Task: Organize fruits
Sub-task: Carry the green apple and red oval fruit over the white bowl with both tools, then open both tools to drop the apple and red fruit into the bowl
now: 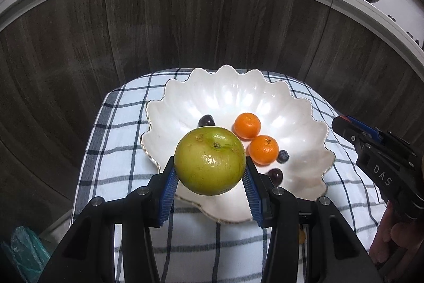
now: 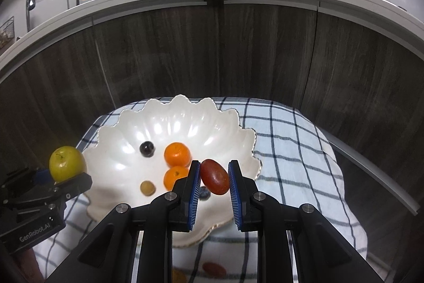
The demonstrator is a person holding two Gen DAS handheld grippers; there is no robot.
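Note:
My left gripper (image 1: 210, 166) is shut on a green apple (image 1: 210, 160) and holds it above the near left rim of a white scalloped bowl (image 1: 265, 94). The bowl holds two tangerines (image 1: 247, 125), dark grapes (image 1: 206, 120) and a blueberry (image 1: 283, 156). My right gripper (image 2: 214, 178) is shut on a red oval fruit (image 2: 214, 176) and holds it over the near right part of the bowl (image 2: 114, 163). The apple (image 2: 67, 163) and left gripper show at the left of the right wrist view. A yellowish grape (image 2: 147, 187) also lies in the bowl.
The bowl stands on a blue-checked white cloth (image 2: 286, 150) over a small table. More fruit (image 2: 214, 269) lies on the cloth under my right gripper. Dark wood cabinet fronts (image 2: 265, 52) rise behind, under a white counter (image 2: 159, 0) with kitchenware.

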